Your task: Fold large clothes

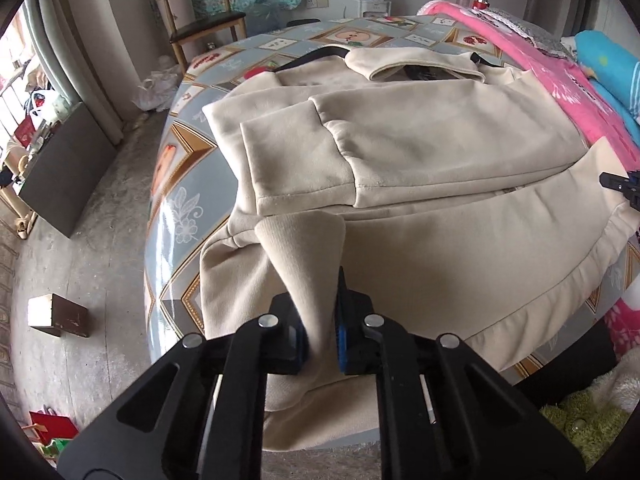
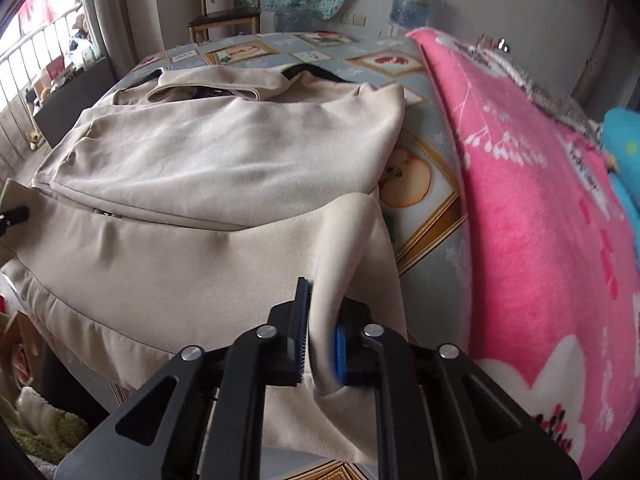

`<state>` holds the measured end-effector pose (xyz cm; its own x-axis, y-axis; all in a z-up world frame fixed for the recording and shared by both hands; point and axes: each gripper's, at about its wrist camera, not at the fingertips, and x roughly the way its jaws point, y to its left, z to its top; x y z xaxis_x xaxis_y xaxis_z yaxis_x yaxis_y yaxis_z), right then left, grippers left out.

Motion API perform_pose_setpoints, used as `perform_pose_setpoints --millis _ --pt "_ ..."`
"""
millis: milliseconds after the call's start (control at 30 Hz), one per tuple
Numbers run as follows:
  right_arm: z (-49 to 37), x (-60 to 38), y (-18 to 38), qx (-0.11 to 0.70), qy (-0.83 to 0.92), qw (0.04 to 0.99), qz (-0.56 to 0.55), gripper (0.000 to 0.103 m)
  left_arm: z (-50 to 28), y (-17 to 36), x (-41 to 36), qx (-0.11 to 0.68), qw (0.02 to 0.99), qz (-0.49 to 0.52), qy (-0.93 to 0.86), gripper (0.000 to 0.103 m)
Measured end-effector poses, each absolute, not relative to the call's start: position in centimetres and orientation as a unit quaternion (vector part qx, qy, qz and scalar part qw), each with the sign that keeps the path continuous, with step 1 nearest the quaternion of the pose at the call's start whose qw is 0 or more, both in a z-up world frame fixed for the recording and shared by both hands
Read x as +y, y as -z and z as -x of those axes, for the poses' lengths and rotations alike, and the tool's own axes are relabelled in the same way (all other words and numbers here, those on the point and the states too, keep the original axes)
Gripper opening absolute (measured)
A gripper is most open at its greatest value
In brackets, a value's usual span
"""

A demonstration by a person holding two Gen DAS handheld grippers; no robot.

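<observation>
Hem corners pinched on both sides, fold-over is next imo

Left gripper (image 1: 320,344) is clamped on the near-left hem of the beige top (image 1: 420,136), which lies flat on the patterned table (image 1: 176,184) w/ sleeves folded in; right gripper (image 2: 320,344) is clamped on the near-right hem. Lift the 2 corners level, keep hem taut btwn them, lay it toward the collar (image 1: 416,62).

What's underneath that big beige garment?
The beige garment lies on a table covered with a picture-patterned cloth, visible all around it. Whatever sits directly beneath the garment is hidden by the fabric.
</observation>
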<state>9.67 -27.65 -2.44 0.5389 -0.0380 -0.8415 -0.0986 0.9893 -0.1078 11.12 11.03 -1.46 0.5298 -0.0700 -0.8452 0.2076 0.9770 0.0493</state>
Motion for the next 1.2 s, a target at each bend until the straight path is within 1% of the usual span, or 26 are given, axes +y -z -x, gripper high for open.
perform_pose_setpoints --millis 133,267,367,433,600,800,933,1200 --pt "-9.7 -27.1 3.4 0.483 -0.006 0.870 0.099 0.010 -11.2 2.8 10.8 0.488 0.866 -0.081 0.076 0.011" --pt "-9.7 -26.9 4.1 0.477 0.006 0.872 0.110 0.010 -11.3 2.7 11.1 0.489 0.867 -0.067 0.073 0.011" --pt "-9.1 -26.3 3.2 0.457 0.019 0.882 0.114 0.009 -11.3 2.5 10.8 0.494 0.865 -0.066 0.063 0.011" --pt "-8.8 -26.2 2.8 0.449 0.025 0.886 0.115 0.008 -11.2 2.4 10.2 0.495 0.863 -0.085 0.052 0.011" --pt "-9.3 -26.1 4.4 0.462 0.036 0.877 0.127 0.009 -11.4 2.6 9.4 0.502 0.859 -0.100 0.029 0.011" --pt "-9.5 -25.1 4.9 0.460 0.049 0.871 0.165 0.009 -11.6 2.8 9.0 0.504 0.857 -0.108 0.016 0.011" --pt "-9.5 -24.9 4.8 0.460 0.054 0.870 0.169 0.009 -11.8 2.8 9.0 0.506 0.856 -0.106 0.014 0.012" --pt "-8.9 -25.4 3.5 0.453 0.057 0.879 0.135 0.008 -11.7 2.8 9.1 0.507 0.856 -0.106 0.014 0.012"
